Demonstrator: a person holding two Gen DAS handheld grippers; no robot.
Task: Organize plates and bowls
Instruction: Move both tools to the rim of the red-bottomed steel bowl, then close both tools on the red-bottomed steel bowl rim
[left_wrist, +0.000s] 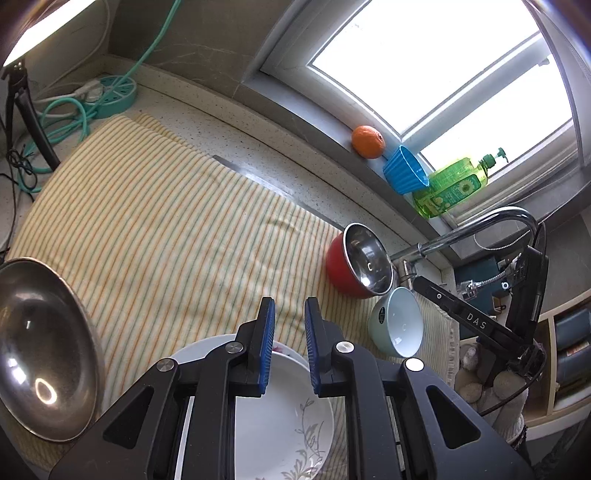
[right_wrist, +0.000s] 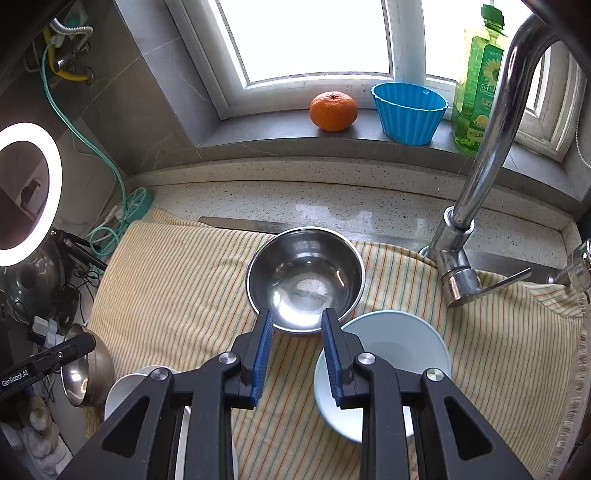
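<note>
White plate (left_wrist: 284, 417) beneath parted left gripper (left_wrist: 290, 314)

Red bowl (left_wrist: 341, 264), pale-green bowl (left_wrist: 382, 317), white floral plate (left_wrist: 291, 424), yellow-striped cloth (left_wrist: 166, 221).

Both wrist views look down, close, along their fingers, sharing the striped cloth (left_wrist: 177, 229) (right_wrist: 177, 288).

Bright daylight from the window (right_wrist: 317, 37) at the far side, overexposed to plain white. Added light from a ring lamp (right_wrist: 26, 192) at left. Specular glare on the steel bowl (right_wrist: 306, 277) and faucet (right_wrist: 484, 147). Soft, faint shadows on the striped cloth (left_wrist: 166, 229). Strong fisheye bending and dark vignetting at edges. Focus apparently sharp throughout.
</note>
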